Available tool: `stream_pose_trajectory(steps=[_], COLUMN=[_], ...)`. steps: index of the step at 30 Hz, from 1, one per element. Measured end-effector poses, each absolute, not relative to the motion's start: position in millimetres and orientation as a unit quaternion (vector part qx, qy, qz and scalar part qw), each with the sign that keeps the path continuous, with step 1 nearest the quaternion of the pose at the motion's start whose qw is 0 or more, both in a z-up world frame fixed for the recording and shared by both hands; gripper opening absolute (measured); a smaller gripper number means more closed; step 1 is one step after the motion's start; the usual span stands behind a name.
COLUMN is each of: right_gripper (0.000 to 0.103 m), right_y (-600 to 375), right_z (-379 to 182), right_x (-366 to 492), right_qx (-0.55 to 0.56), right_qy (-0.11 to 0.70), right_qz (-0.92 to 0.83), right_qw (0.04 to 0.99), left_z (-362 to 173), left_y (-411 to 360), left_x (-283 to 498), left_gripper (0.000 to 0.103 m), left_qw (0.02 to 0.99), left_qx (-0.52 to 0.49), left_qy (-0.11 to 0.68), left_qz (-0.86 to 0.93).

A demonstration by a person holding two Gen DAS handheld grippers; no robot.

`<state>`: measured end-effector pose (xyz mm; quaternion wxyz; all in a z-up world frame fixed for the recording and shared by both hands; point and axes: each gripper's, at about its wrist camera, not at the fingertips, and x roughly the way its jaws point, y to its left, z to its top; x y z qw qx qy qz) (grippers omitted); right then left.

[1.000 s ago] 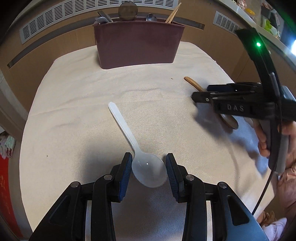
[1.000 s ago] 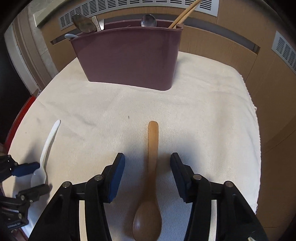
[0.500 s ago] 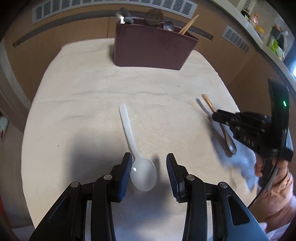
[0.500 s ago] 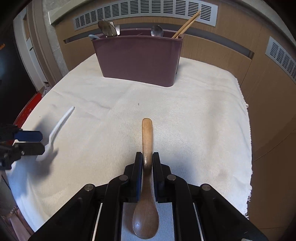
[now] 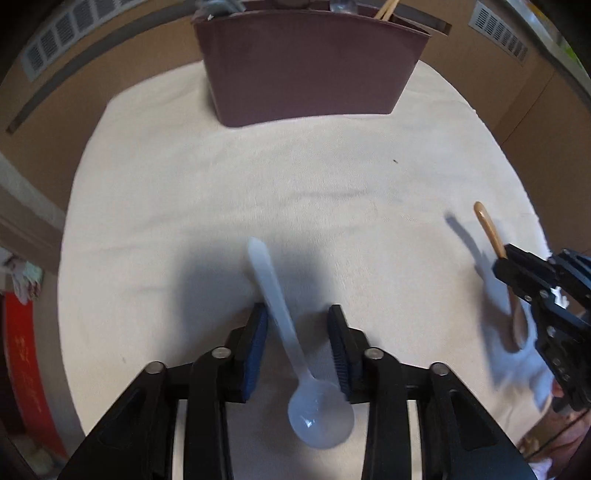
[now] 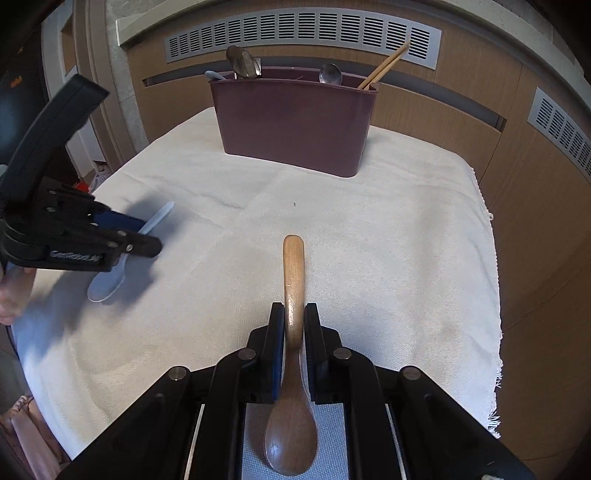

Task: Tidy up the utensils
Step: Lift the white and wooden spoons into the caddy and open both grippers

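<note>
A white plastic spoon (image 5: pixel 284 332) lies on the cream cloth, its handle between the open jaws of my left gripper (image 5: pixel 298 325), its bowl under the gripper body; it also shows in the right wrist view (image 6: pixel 110 280). My right gripper (image 6: pixel 294 325) is shut on the handle of a wooden spoon (image 6: pixel 293 295) and holds it above the cloth; that spoon also shows in the left wrist view (image 5: pixel 491 232). A maroon utensil holder (image 6: pixel 295 125) stands at the back of the table with metal spoons and chopsticks in it.
The cream cloth (image 6: pixel 388 240) covers the table; its right edge drops off beside wooden panels. A wooden wall with vent grilles (image 6: pixel 295 33) stands behind the holder. A red object (image 5: pixel 22 369) lies on the floor at the left.
My right gripper closed on the wooden spoon's handle and lifted it. My left gripper moved forward along the white spoon, from around the bowl to around the handle, still open.
</note>
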<state>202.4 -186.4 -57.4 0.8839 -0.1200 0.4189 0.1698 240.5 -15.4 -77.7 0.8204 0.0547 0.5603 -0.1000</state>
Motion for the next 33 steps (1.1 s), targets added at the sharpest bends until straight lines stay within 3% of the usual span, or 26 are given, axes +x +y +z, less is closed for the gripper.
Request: stream_pose_trajectory(steps=[2, 4, 20, 26, 33], right_gripper=[0.009, 0.009, 0.009, 0.009, 0.009], right_y=[-186, -185, -194, -195, -186], right_z=[-55, -53, -2, 69, 177], right_x=[202, 200, 181, 181, 203], right_qx=[-0.119, -0.12, -0.066, -0.064, -0.074], right_qy=[0.415, 0.412, 0.373, 0.295, 0.158], right_qz=[0.17, 0.171, 0.174, 0.163, 0.133], right_qw=[0.886, 0.887, 0.909, 0.939, 0.976], left_z=[-77, -75, 18, 65, 163], left_y=[-19, -19, -21, -21, -10], left_x=[242, 242, 172, 168, 185], left_gripper=[0.013, 0.009, 0.009, 0.009, 0.009], left_qw=[0.828, 0.834, 0.926, 0.945, 0.979], left_qx=[0.062, 0.055, 0.026, 0.011, -0.019], left_qy=[0.549, 0.539, 0.353, 0.291, 0.146], left_qz=[-0.1, -0.104, -0.131, -0.147, -0.141])
